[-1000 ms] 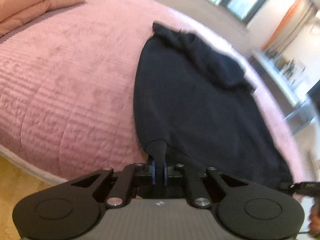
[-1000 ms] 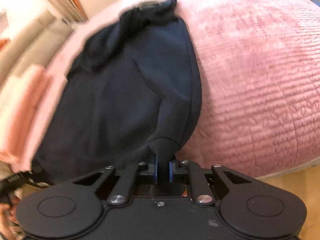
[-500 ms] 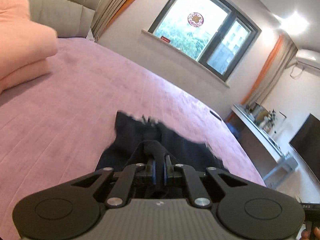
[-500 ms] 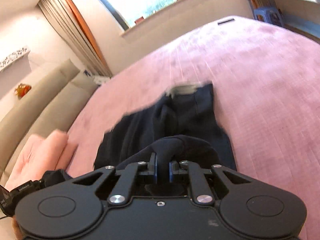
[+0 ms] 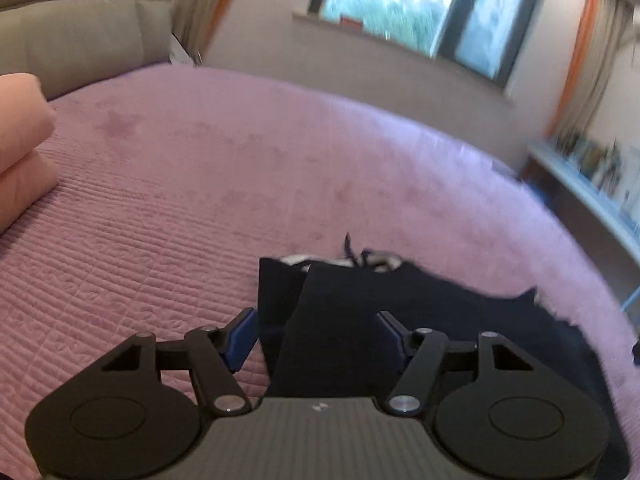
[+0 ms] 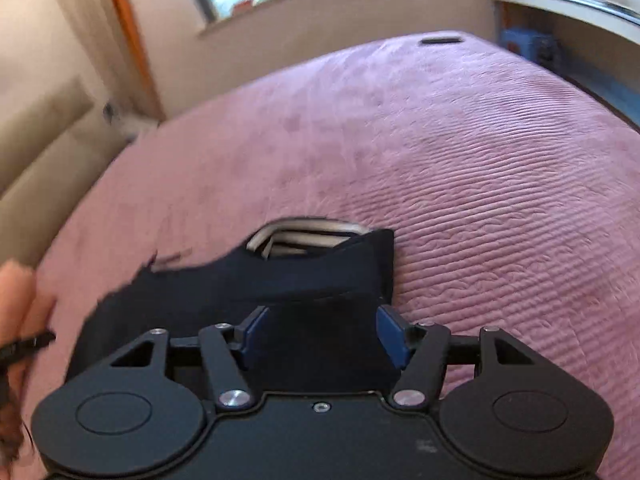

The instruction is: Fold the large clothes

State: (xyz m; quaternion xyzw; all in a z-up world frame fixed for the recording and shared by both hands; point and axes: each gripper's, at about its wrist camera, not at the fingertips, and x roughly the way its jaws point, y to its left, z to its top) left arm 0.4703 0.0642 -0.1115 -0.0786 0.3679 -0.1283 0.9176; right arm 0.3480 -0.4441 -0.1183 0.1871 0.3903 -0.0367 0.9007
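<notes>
A dark navy garment (image 5: 360, 300) lies folded over on the pink bedspread (image 5: 160, 200), its pale collar lining showing at the far edge. My left gripper (image 5: 316, 332) is open, its blue pads spread on either side of the cloth's near fold. In the right wrist view the same garment (image 6: 320, 272) lies just ahead, with white lining at its top. My right gripper (image 6: 324, 332) is open too, with dark cloth lying between the spread pads.
A folded peach blanket (image 5: 20, 148) sits at the left of the bed. A grey sofa (image 5: 80, 40) and a window (image 5: 420, 12) are behind. A shelf (image 5: 592, 184) runs along the right wall. A small dark object (image 6: 440, 41) lies at the bed's far edge.
Both grippers carried the garment's near hem up and forward over the rest of it, then opened and let it go. The garment now lies folded in half.
</notes>
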